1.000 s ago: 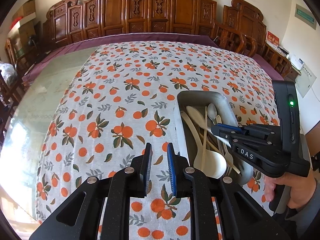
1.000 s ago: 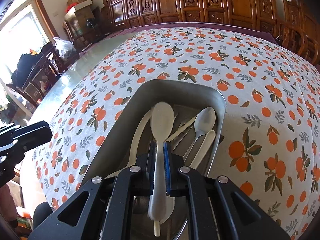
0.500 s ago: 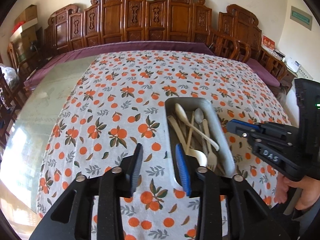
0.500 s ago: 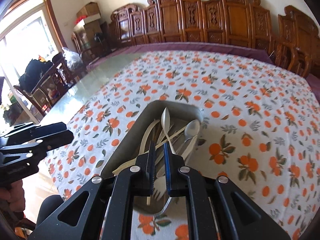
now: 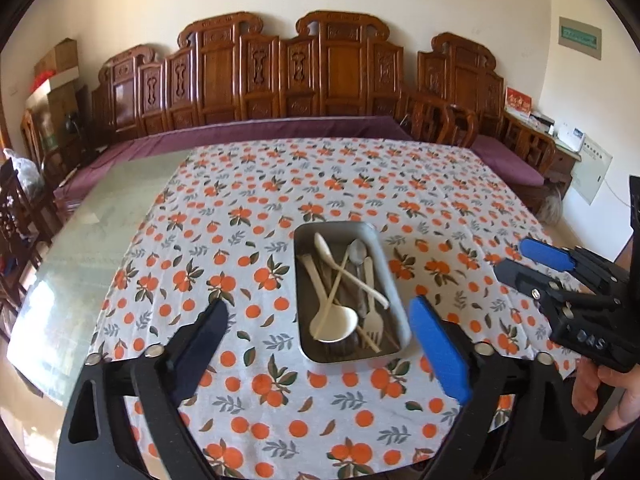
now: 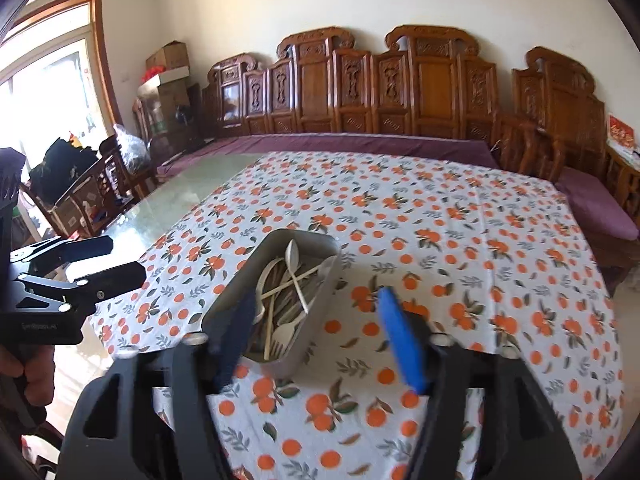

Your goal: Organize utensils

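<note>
A metal tray point(image 5: 390, 280) sits on the orange-print tablecloth point(image 5: 248, 208) and holds several pale spoons point(image 5: 334, 326), a pale fork point(image 5: 372, 320), a metal spoon point(image 5: 357, 250) and chopsticks. The tray also shows in the right wrist view point(image 6: 320, 296). My left gripper point(image 5: 320, 340) is open wide and empty, raised above the table in front of the tray. My right gripper point(image 6: 316, 332) is open wide and empty, raised near the tray's near end. It also shows at the right of the left wrist view point(image 5: 520, 258).
Bare glass tabletop point(image 5: 100, 216) lies left of the cloth. Carved wooden chairs point(image 5: 332, 76) line the far side, with a purple bench cushion point(image 5: 280, 126). Boxes and chairs point(image 6: 80, 184) stand at the left by the window.
My right gripper let go of the pale spoon into the tray and opened wide. My left gripper opened wide too. Both pulled up and back from the tray.
</note>
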`<control>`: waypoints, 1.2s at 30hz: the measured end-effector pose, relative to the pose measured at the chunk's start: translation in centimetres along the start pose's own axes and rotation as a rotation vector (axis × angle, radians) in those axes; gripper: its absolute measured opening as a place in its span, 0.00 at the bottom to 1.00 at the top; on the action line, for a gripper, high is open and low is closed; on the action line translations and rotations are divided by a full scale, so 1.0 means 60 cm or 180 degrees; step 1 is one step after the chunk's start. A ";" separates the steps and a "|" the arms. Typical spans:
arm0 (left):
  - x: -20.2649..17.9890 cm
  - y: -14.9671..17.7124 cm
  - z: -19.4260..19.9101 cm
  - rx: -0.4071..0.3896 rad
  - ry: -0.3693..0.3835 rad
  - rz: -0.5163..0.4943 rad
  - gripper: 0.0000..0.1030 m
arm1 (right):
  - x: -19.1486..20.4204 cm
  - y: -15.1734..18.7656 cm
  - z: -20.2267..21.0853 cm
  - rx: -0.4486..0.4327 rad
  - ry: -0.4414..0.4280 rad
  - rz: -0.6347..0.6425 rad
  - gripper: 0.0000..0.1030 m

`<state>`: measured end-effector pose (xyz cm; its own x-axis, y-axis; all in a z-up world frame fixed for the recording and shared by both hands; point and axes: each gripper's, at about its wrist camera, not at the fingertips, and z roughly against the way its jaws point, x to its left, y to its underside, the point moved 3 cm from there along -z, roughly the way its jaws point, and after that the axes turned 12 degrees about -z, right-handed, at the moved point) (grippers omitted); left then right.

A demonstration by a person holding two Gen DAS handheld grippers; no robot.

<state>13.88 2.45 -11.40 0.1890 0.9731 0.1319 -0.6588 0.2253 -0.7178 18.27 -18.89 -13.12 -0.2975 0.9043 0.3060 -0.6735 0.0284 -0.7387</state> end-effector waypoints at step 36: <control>-0.105 -0.045 0.216 -0.0711 -0.0026 -0.0160 0.92 | -0.006 -0.025 0.286 -0.0921 0.0170 -0.0063 0.97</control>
<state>5.04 -3.67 -1.41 0.2112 0.9614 0.1762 -0.4708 0.2581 -0.8436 7.78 -26.54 -1.79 -0.2450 0.9233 0.2957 -0.4555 0.1596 -0.8758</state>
